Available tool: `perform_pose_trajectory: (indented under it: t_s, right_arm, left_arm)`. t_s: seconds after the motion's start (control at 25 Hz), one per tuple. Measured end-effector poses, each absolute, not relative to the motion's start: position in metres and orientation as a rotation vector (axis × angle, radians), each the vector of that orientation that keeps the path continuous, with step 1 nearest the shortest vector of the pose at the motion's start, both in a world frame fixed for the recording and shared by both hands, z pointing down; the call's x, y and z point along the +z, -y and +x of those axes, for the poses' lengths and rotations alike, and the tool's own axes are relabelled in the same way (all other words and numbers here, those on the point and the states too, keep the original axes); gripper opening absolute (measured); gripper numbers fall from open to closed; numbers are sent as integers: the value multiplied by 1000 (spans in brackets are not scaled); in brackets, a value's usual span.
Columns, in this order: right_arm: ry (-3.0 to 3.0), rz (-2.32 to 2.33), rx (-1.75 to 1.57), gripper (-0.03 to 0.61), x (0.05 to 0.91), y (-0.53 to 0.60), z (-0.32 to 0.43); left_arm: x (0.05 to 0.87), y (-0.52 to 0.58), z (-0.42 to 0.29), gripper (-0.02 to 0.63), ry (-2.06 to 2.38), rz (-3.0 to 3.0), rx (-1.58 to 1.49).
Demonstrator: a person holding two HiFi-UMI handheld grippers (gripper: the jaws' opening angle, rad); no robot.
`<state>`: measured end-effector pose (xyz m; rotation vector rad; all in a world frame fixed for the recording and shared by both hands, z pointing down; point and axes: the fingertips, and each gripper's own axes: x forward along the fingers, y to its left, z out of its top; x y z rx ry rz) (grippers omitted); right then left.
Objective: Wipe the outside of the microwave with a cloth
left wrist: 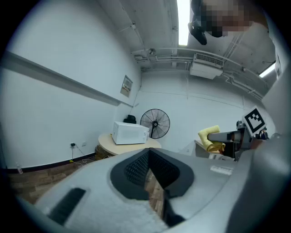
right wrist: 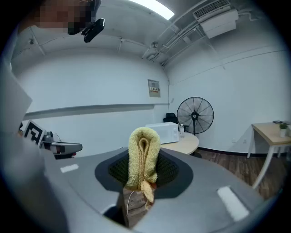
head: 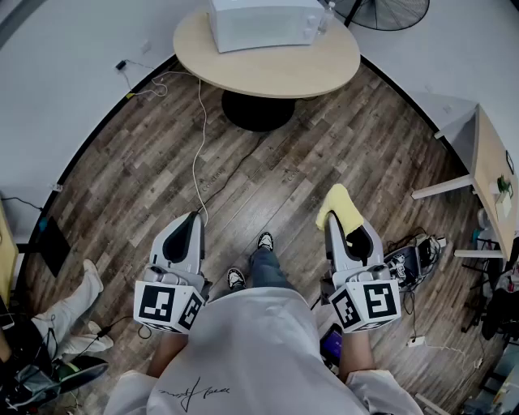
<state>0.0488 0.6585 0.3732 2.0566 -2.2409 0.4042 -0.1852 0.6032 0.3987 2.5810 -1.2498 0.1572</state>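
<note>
Closest in: white shirt (head: 251,348), with both forearms pushed forward side by side, each carrying its gripper pointed ahead over the wooden floor (head: 324,146). Further off, a round table (head: 268,77) by the wall, bearing the white microwave (head: 263,23), well apart from both grippers.

Reads as the approach step: cloth in hand, no wiping begun, nothing touching the microwave yet.

Clamped in the right gripper (head: 347,233): a folded yellow cloth (right wrist: 143,154), with the fold standing up past the jaw tips and a loose end hanging below. Nothing between the jaws of the left gripper (left wrist: 149,157), which are closed together, with only floorboards showing through the sliver beneath.

Next move probably calls for walking up to the table, then lifting the right arm so the cloth's folded face meets a side or the top of the microwave flat. Possibly a steadying role for the left gripper.

Arms low, level and roughly parallel, elbows tucked near the body.
</note>
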Motion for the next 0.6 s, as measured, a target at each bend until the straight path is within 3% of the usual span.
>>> perform_pose_trajectory:
  t_s: [0.6]
  right_arm:
    - [2368, 2008, 461, 133, 379, -546, 167]
  left_arm:
    - [384, -491, -54, 0, 1276, 2654, 151]
